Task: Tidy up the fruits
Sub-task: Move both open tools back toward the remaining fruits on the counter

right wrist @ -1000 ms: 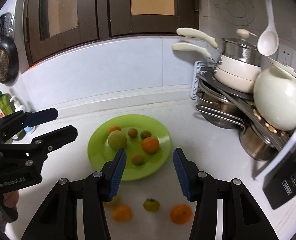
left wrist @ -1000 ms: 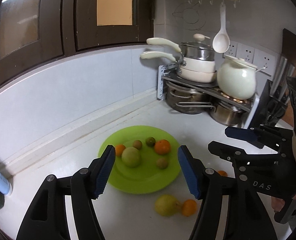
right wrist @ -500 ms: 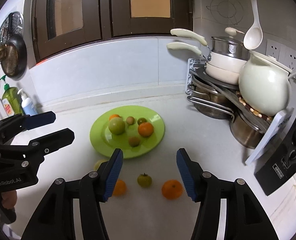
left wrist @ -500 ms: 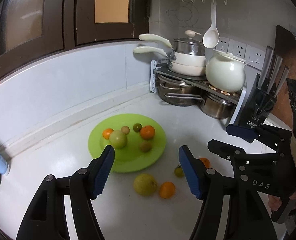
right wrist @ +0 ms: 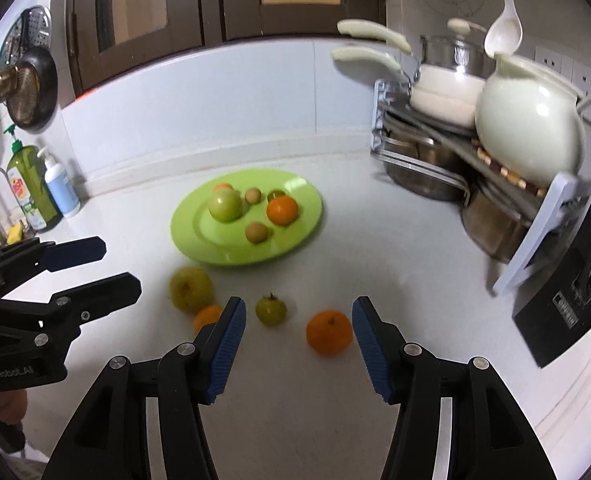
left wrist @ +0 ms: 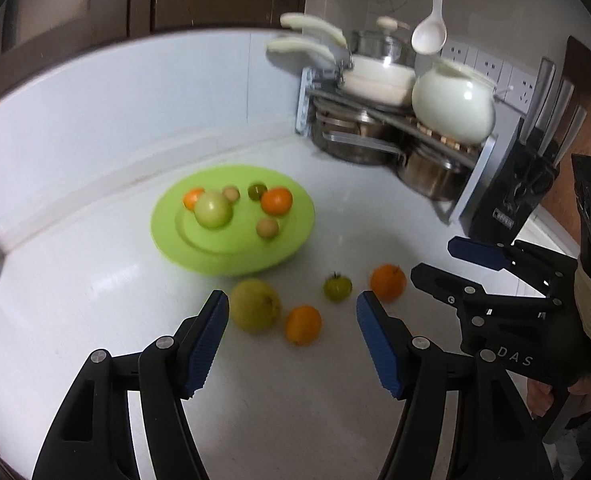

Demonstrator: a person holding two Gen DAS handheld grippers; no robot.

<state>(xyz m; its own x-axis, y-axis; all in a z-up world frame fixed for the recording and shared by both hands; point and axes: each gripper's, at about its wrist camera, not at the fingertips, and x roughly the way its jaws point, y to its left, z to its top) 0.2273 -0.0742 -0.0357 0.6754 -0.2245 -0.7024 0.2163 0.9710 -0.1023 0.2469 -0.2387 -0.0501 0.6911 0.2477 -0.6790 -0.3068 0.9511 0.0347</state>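
Note:
A lime-green plate (left wrist: 167,236) (right wrist: 183,236) on the white counter holds a green apple (left wrist: 212,210), an orange (left wrist: 276,201) and several small fruits. In front of it lie a yellow-green fruit (left wrist: 255,306) (right wrist: 190,289), a small orange (left wrist: 303,325) (right wrist: 207,316), a green tomato (left wrist: 337,288) (right wrist: 270,310) and a larger orange (left wrist: 388,282) (right wrist: 329,332). My left gripper (left wrist: 292,298) (right wrist: 118,265) hangs open above the yellow-green fruit and small orange. My right gripper (right wrist: 298,304) (left wrist: 433,258) hangs open over the tomato and larger orange. Neither touches any fruit.
A metal rack with steel pots, cream pans and a white kettle (left wrist: 451,108) fills the back right corner. A black knife block (left wrist: 511,200) stands beside it. Soap bottles (right wrist: 55,188) and a tap stand at the far left. The wall runs close behind the plate.
Both grippers have drawn back from the plate and sunk toward the counter, so the loose fruits now sit between their fingers. The right jaws stand wider than a second ago.

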